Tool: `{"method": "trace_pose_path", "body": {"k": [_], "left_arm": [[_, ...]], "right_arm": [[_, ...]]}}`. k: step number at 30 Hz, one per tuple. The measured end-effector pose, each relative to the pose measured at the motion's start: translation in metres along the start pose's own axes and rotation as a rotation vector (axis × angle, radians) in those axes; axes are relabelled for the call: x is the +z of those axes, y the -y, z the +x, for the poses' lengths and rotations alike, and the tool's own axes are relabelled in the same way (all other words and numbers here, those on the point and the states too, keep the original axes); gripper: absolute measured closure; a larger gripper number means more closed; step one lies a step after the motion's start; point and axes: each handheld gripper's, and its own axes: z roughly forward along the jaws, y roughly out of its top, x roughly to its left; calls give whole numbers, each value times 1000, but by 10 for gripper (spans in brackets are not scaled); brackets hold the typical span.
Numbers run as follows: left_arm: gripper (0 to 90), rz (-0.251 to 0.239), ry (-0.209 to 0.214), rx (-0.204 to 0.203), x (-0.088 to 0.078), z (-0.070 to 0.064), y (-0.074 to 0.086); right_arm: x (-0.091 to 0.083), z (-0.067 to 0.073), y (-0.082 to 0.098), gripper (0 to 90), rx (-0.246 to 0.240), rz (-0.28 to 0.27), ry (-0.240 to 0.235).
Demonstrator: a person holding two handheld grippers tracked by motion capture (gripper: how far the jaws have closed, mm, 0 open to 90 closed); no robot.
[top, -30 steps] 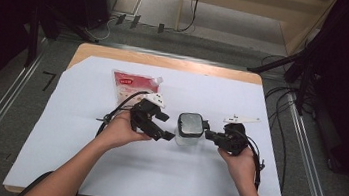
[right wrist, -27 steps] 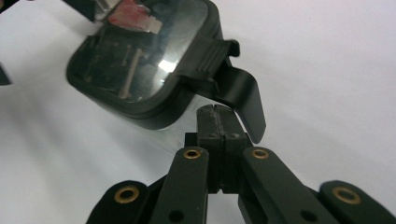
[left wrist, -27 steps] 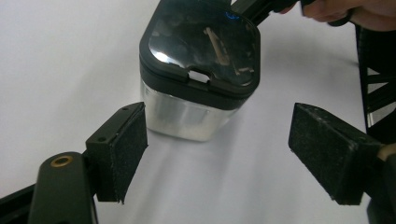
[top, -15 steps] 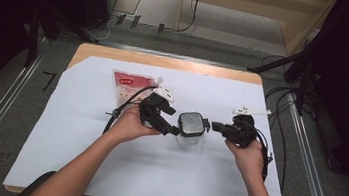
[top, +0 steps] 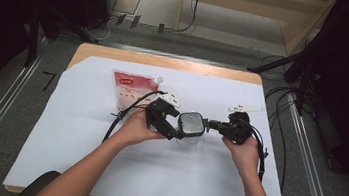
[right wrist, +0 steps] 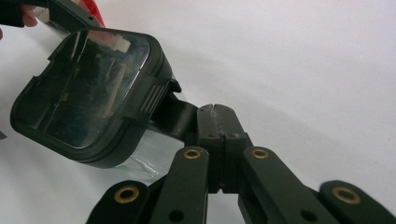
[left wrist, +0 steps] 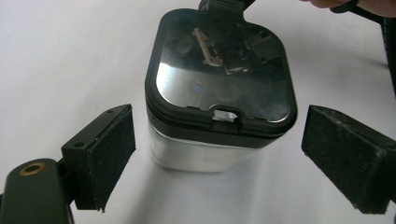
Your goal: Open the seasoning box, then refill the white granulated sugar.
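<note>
Clear plastic container (top: 190, 128) w/ a black-rimmed lid is sitting on the white-covered bench (top: 79, 157), near the middle, directly between the two grippers. In the left gripper view the container (left wrist: 219, 98) is standing in the gap between the left gripper (left wrist: 238, 154) pads (left wrist: 109, 154), w/ space on both sides; pads are not touching it. Left gripper jaws have just been opening and are standing wide apart, holding nothing. In the high view the left gripper (top: 171, 125) is sitting just beside the container's left edge.

Right gripper (right wrist: 217, 122) is pinching fully closed on a black tab (right wrist: 180, 116) that is sticking out from the lid's (right wrist: 88, 88) side, below a ribbed latch. In the high view the right gripper (top: 212, 125) is reaching in from the container's right.

Count: 1 container, 2 grippers, 2 hands, 1 red-and-white pouch (top: 130, 90) lying flat further back-left on the bench, well apart from the container.

Look of the container: squarish w/ rounded corners, see-through walls, black lid frame around a glossy transparent window that is reflecting light, and a small notch at the lid's front edge.
</note>
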Motion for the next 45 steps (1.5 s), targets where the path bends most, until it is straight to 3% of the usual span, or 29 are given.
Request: {"method": "trace_pose_path", "body": {"k": [3, 9, 15, 18, 31, 45], "left_arm": [[86, 1, 16, -22, 4, 1, 3], [92, 5, 29, 1, 14, 1, 3], [94, 18, 26, 8, 24, 1, 2], [104, 20, 0, 27, 27, -2, 0], [163, 16, -50, 88, 22, -7, -2], [174, 38, -55, 122, 15, -9, -4]], "right_arm": [[0, -1, 0, 900, 5, 5, -6], [3, -2, 0, 900, 12, 2, -2], [2, -1, 1, 900, 19, 1, 0], [2, 0, 2, 900, 15, 0, -2], [3, 1, 2, 900, 19, 2, 3], [6, 4, 3, 900, 4, 18, -8]]}}
